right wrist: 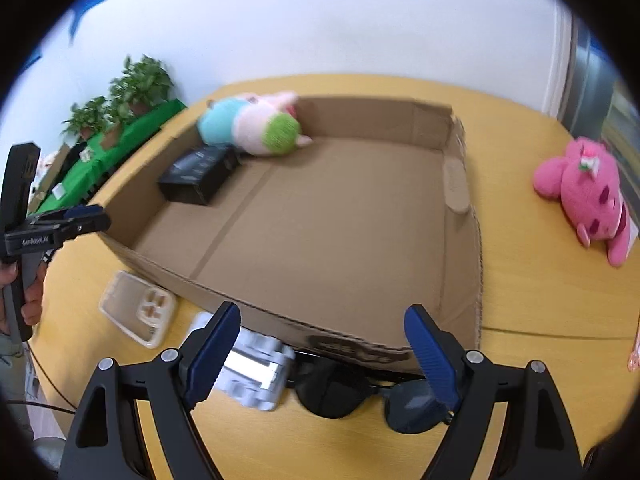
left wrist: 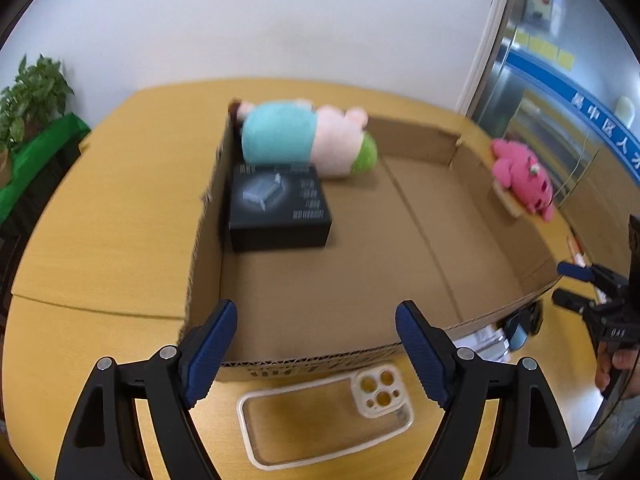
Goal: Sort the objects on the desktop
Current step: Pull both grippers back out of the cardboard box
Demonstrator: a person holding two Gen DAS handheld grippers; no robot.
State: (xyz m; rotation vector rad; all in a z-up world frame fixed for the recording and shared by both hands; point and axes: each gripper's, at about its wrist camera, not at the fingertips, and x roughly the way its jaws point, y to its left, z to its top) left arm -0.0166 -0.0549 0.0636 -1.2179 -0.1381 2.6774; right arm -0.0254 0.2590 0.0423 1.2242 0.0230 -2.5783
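A shallow cardboard box (left wrist: 400, 232) (right wrist: 464, 184) lies on the wooden table. In its far left corner lie a black box (left wrist: 276, 208) (right wrist: 198, 174) and a pastel plush toy (left wrist: 308, 140) (right wrist: 256, 122). A clear phone case (left wrist: 324, 416) (right wrist: 138, 314) lies on the table in front of the box, just under my open, empty left gripper (left wrist: 316, 348). Dark sunglasses (right wrist: 360, 396) and a white packet (right wrist: 256, 372) lie by the box's near edge, under my open, empty right gripper (right wrist: 322, 354). A pink plush toy (left wrist: 522, 178) (right wrist: 588, 196) lies right of the box.
Potted plants (left wrist: 32, 96) (right wrist: 132, 88) on green cloth stand at the far left beyond the table. A glass door (left wrist: 560, 80) is at the right. The other gripper shows at each view's edge: the right one in the left wrist view (left wrist: 576, 284), the left one in the right wrist view (right wrist: 80, 220).
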